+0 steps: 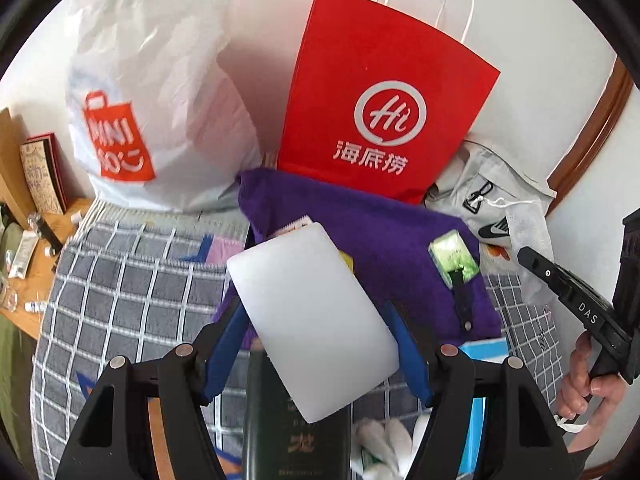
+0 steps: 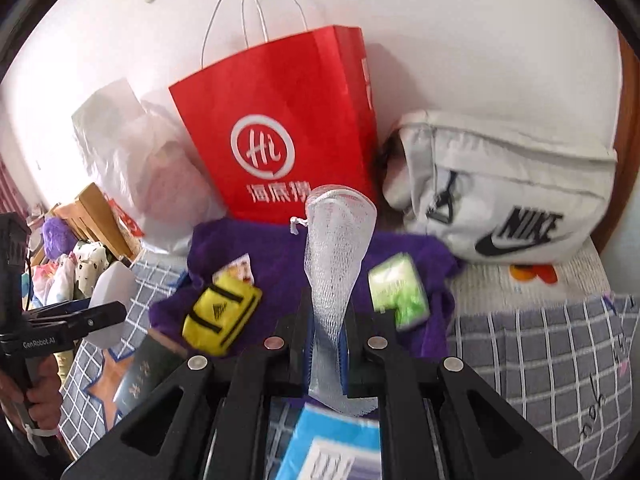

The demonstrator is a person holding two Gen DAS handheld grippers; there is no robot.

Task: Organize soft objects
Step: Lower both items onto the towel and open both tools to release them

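My left gripper (image 1: pixel 316 340) is shut on a white foam block (image 1: pixel 312 320), held above the checked bedspread. It shows at the left of the right wrist view (image 2: pixel 110 304). My right gripper (image 2: pixel 326 344) is shut on a white mesh pouch (image 2: pixel 336 264) that stands up between the fingers. A purple towel (image 1: pixel 384 236) lies ahead, also in the right wrist view (image 2: pixel 276 264). On it lie a green tissue pack (image 2: pixel 398 292) and a yellow pouch (image 2: pixel 220 316). The green pack also shows in the left wrist view (image 1: pixel 454 260).
A red paper bag (image 1: pixel 384 96) and a white Miniso plastic bag (image 1: pixel 152 92) lean on the wall behind the towel. A white Nike bag (image 2: pixel 508 188) lies right. A dark book (image 1: pixel 296 440) and a blue booklet (image 2: pixel 336 444) lie near. A wooden bedside table (image 1: pixel 36 264) stands left.
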